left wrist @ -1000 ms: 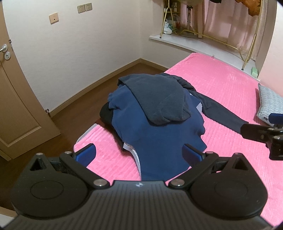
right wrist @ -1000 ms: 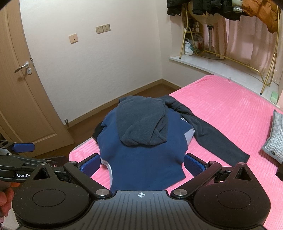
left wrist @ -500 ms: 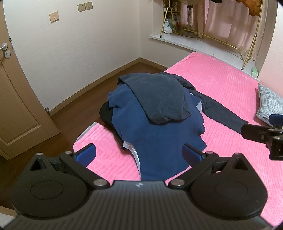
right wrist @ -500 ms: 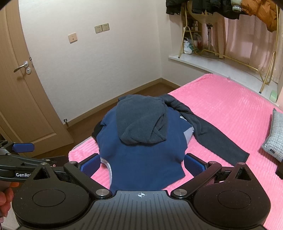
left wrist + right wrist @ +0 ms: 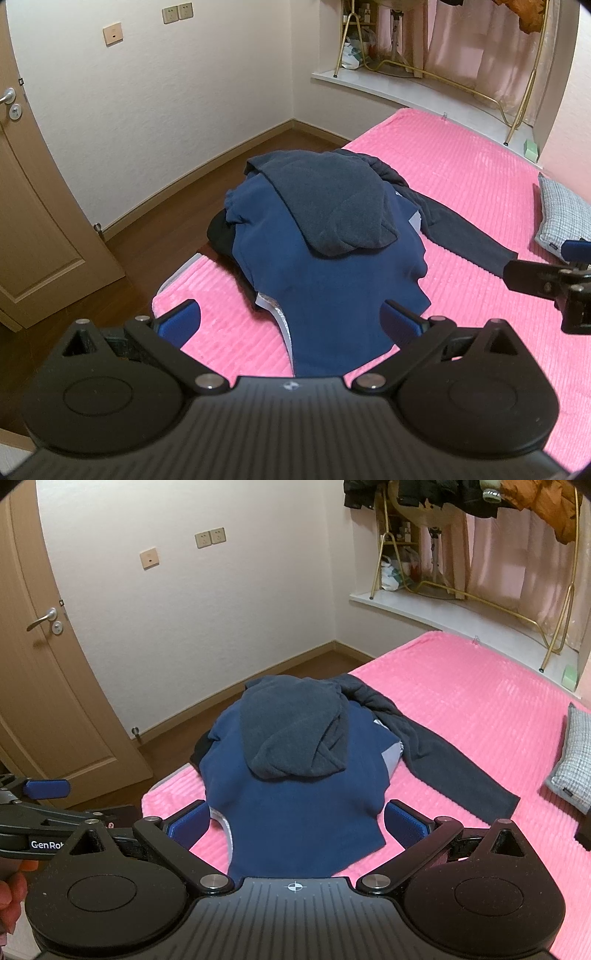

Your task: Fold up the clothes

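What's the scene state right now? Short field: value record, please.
surface: pink bedspread on a bed
garment on top: dark grey hooded top, hood lying over the blue one
garment beneath: blue sweatshirt, spread flat, hem toward the cameras
grey sleeve: stretched out to the right across the bedspread
left gripper: open, above the blue hem, holding nothing
right gripper: open, above the blue hem, holding nothing
other item: grey checked pillow at the bed's right edge
folding: not started
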### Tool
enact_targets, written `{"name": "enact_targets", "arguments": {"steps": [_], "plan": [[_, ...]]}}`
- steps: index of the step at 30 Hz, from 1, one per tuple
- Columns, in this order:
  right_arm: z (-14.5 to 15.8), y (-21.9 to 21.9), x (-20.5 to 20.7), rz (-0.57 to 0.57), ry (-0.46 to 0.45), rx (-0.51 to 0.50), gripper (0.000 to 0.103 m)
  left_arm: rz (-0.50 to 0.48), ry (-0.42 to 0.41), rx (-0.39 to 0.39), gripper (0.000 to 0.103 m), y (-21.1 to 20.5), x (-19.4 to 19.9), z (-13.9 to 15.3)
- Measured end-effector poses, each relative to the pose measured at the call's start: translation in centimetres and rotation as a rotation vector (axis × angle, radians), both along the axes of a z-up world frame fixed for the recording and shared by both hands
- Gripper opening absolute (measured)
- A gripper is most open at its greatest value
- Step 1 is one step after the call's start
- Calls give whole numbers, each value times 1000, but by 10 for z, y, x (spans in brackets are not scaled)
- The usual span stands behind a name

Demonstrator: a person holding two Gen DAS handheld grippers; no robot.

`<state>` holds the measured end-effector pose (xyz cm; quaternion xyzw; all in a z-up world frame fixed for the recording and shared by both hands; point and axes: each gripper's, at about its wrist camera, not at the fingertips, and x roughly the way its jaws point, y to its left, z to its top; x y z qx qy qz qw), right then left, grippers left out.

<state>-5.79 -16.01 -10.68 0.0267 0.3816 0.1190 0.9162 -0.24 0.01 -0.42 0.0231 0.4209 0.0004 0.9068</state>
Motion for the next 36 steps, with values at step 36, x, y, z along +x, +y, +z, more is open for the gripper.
{"name": "enact_targets", "arguments": {"steps": [36], "plan": [[-4, 18, 8, -40, 29, -41, 103, -89, 5, -1, 102, 21, 13, -6]]}}
